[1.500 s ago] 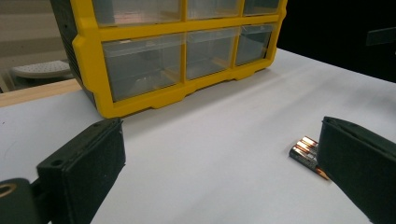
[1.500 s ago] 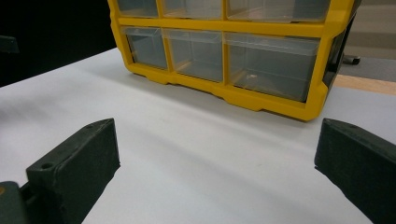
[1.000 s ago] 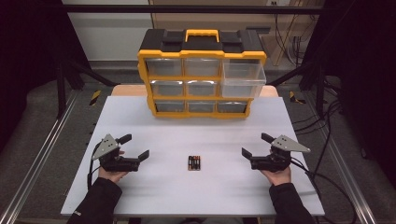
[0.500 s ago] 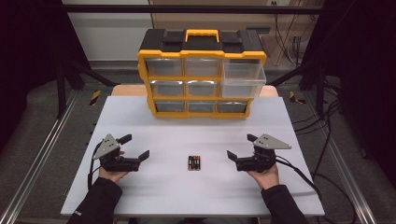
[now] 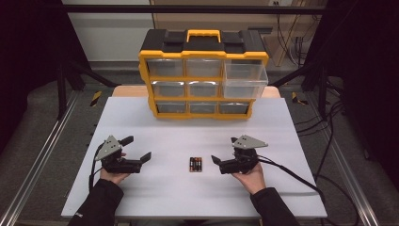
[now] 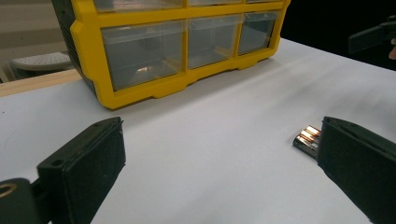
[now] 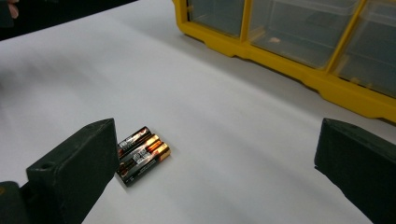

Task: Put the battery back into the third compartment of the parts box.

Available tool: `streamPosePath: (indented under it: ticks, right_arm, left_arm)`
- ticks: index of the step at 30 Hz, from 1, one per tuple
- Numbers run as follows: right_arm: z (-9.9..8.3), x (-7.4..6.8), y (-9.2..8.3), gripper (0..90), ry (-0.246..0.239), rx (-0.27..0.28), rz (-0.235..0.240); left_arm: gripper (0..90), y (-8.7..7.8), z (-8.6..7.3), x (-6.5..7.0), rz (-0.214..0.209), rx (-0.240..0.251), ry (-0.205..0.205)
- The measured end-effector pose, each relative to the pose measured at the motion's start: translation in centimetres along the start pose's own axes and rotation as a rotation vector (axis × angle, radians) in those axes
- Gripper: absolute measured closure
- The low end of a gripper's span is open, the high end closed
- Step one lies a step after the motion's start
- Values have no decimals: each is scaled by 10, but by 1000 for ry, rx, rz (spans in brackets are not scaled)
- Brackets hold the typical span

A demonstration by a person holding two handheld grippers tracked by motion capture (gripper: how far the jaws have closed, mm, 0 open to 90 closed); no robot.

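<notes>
High view, batteries just left of right tool

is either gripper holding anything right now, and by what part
Nothing is held. The left gripper and the right gripper both stand open with empty jaws, and the batteries lie loose on the table between them.

- Setting: a lab or test bench, not a home.
- Plain white rectangular tabletop stands inside a frame of dark metal bars, with silver aluminium rails running along the floor on both sides.
- Black cables trail over the grey floor at right; more hang at the back wall.
- Yellow-and-black hazard tape strips mark the floor.
- Yellow plastic parts organiser with clear drawers and black lid sits at the table's far edge.
</notes>
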State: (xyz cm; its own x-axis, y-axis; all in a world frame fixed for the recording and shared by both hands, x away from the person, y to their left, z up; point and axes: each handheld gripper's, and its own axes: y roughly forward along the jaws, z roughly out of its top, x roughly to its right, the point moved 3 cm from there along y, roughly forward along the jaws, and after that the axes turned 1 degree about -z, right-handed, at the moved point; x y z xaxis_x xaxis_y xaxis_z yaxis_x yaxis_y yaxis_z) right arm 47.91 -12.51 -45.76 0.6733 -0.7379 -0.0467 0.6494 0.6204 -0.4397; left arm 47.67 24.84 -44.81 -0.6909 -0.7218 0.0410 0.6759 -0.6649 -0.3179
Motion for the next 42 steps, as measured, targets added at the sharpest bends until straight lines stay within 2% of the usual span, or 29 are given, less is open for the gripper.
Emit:
streamPosePath:
  ticks: [13, 15, 18, 25, 28, 39, 42]
  right_arm:
    - [0, -16, 31, 26, 0, -81, 14]
    - [-1, -19, 36, 31, 4, -90, 28]
    - [-6, -23, 45, 38, -8, -141, 23]
    - [-15, -28, 61, 88, -17, -205, 36]
    - [-19, -29, 64, 131, -20, -228, 36]
    - [-24, -31, 66, 341, -9, -279, 91]
    - [-24, -31, 65, 447, -16, -289, 97]
  left_arm:
    - [9, 0, 0, -1, 2, 1, -1]
    - [9, 0, 0, -1, 3, 1, -1]
    - [9, 0, -1, -1, 3, 0, -2]
    - [9, 0, -1, -1, 2, -3, -2]
    - [9, 1, -1, -1, 2, -5, -3]
    - [10, 0, -2, -1, 3, -6, -5]
    - [11, 0, -2, -1, 5, -7, -4]
